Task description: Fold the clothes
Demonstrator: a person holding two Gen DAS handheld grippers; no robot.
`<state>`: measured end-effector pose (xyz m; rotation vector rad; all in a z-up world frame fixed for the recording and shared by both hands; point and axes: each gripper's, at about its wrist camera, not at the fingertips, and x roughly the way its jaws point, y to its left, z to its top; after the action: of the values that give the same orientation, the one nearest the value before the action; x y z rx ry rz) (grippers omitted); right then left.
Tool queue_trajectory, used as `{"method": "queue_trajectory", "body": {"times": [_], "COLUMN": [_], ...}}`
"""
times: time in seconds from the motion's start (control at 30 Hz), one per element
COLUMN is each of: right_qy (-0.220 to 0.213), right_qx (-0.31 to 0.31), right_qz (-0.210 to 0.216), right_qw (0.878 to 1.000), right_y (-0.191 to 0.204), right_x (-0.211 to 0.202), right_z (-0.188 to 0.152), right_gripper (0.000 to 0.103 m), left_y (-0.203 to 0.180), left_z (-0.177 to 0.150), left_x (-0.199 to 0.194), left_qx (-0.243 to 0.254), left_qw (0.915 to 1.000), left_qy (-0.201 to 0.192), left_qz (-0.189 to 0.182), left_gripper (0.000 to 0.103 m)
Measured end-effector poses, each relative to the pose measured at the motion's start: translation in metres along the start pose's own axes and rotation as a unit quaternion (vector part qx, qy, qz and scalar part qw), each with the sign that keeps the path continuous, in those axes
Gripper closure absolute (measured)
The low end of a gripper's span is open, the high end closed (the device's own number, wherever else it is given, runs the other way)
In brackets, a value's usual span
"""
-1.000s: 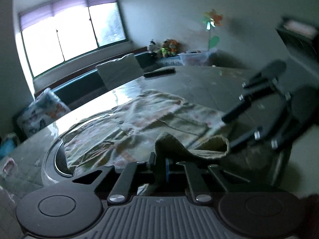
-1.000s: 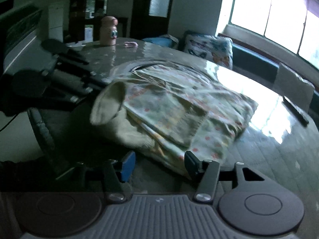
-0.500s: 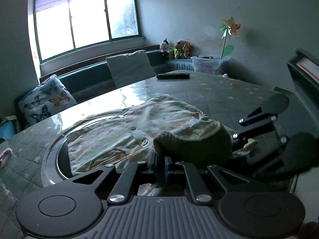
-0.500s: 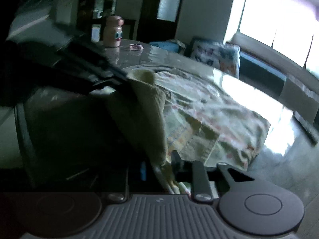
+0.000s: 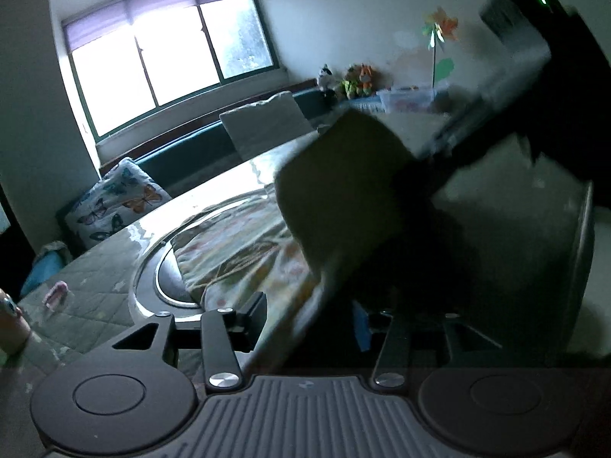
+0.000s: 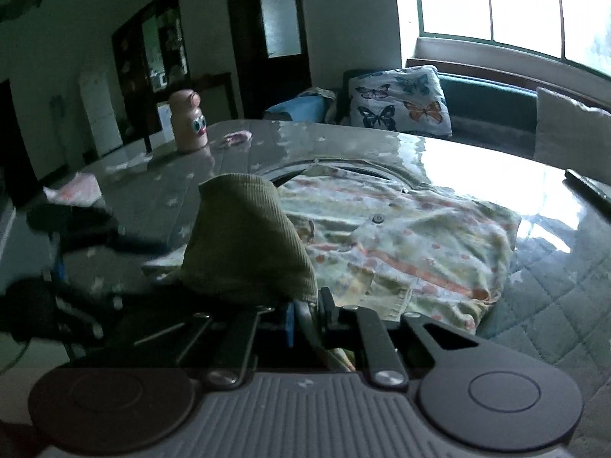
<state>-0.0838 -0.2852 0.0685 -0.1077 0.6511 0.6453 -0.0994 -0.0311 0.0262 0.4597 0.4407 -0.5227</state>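
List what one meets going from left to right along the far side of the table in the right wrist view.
Pink bottle → pink scrap → butterfly pillow → white cushion.

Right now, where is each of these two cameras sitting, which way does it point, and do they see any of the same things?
Left wrist view: sits on the left tool, open, facing the window and bench; the olive cuff and the dark right tool loom close.
Right wrist view: sits on the right tool, shut on the olive cuff, facing the dark doorway and the pink bottle; the left tool is blurred at left.
Shared: the floral shirt on the table, the butterfly pillow, the cuff.
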Motion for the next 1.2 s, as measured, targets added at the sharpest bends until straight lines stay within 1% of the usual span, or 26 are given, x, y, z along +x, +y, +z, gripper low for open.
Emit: {"method": "queue_trajectory", "body": {"times": [0.17,0.23,0.33,0.47,0.63,0.7,0.87,0.97,1.1,1.2], "right_qy": [-0.005,-0.007,-0.013,-0.022,-0.041,-0.047,-0.037,-0.025,-0.013,-0.017], "right_qx": [-0.009,-0.011,-0.007,-0.01,-0.012,-0.021,-0.044,-0.049,-0.057,-0.052], "right_qz": [-0.005,-0.007,-0.007,-0.009,0.002,0.01,0.038,0.058,0.063,0.058], "right_qw": [1.0,1.0,1.0,1.0,0.999,0.999,0.998,0.997,0.996,0.997], "right_y": [0.002,0.003,0.004,0.008,0.014,0.019,0.043,0.056,0.067,0.063], "right_x": [0.0,-0.001,-0.002,-0.007,-0.032,-0.05,-0.095,-0.119,-0.129,-0.124], "right_z": [0.003,0.001,-0.003,-0.007,-0.006,-0.007,-0.016,-0.021,-0.021,-0.014], "right_gripper": [0.093,0.093,0.094,0.096,0.096,0.096,0.097,0.098,0.098,0.098], "left_y": [0.0,0.001,0.004,0.007,0.009,0.007,-0.008,-0.019,-0.021,-0.016], "left_z": [-0.003,-0.006,-0.009,-0.003,0.007,0.01,0.009,0.006,0.007,0.012], "left_x": [0.018,0.025,0.029,0.014,-0.023,-0.04,-0.091,-0.115,-0.118,-0.107], "left_qx": [0.024,0.037,0.043,0.032,0.015,0.014,0.03,0.031,0.041,0.032], "left_qw": [0.9993,0.9984,0.9978,0.9983,0.9992,0.9995,0.9995,0.9992,0.9988,0.9992], "left_qy": [0.01,0.019,0.024,0.01,-0.01,-0.012,-0.011,-0.007,-0.006,-0.008], "left_qz": [0.028,0.038,0.044,0.048,0.035,0.025,-0.008,-0.026,-0.027,-0.022], "left_gripper": [0.054,0.08,0.094,0.097,0.097,0.097,0.097,0.097,0.097,0.097]}}
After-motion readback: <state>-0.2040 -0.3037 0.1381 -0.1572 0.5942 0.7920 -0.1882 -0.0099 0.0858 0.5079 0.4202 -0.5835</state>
